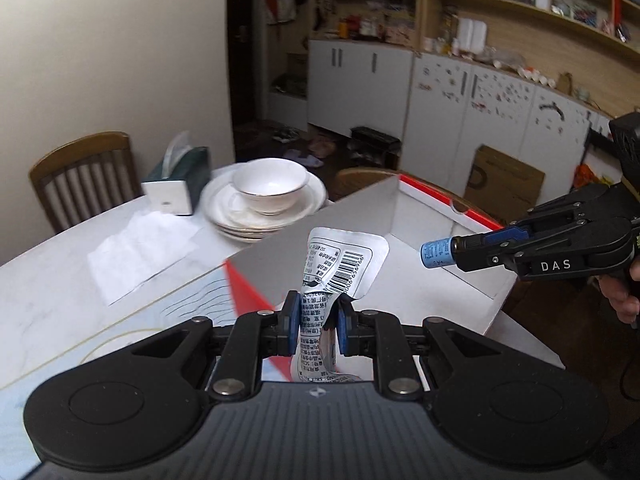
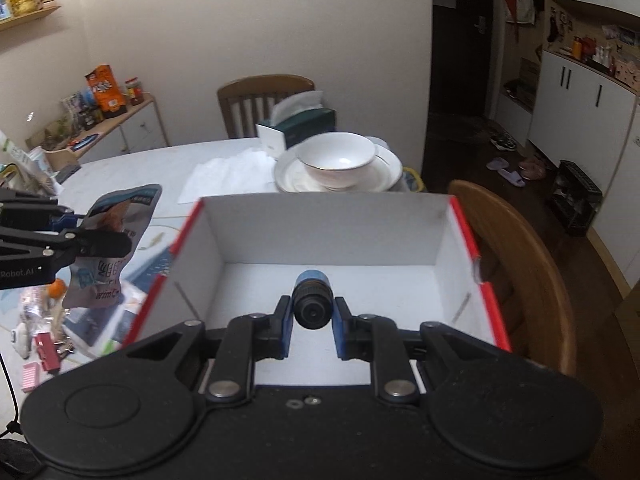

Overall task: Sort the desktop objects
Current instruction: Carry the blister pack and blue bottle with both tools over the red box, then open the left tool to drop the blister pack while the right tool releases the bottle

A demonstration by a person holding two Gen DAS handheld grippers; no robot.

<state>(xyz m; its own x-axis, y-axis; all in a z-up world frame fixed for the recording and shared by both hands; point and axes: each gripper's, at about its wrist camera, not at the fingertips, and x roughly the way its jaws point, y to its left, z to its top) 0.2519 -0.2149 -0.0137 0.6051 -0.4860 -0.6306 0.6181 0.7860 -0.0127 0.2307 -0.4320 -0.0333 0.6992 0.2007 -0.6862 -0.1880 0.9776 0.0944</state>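
My left gripper [image 1: 318, 320] is shut on a silver snack packet [image 1: 340, 264] with a barcode and holds it just left of an open white box with red edges [image 1: 424, 216]. The packet's printed front shows in the right wrist view [image 2: 116, 236], held by the left gripper [image 2: 100, 240] left of the box. My right gripper [image 2: 311, 316] is shut on a small blue cylinder with a black cap [image 2: 312, 300] and holds it over the box's inside [image 2: 360, 280]. In the left wrist view the right gripper [image 1: 460, 246] holds the cylinder [image 1: 436, 254] above the box.
A white bowl [image 2: 340, 160] sits on stacked plates [image 2: 384, 176] behind the box, by a green tissue box [image 2: 300, 128] and a white paper [image 2: 224, 176]. Small items [image 2: 44, 344] lie at the table's left. Wooden chairs [image 2: 520, 248] stand around the table [image 2: 120, 176].
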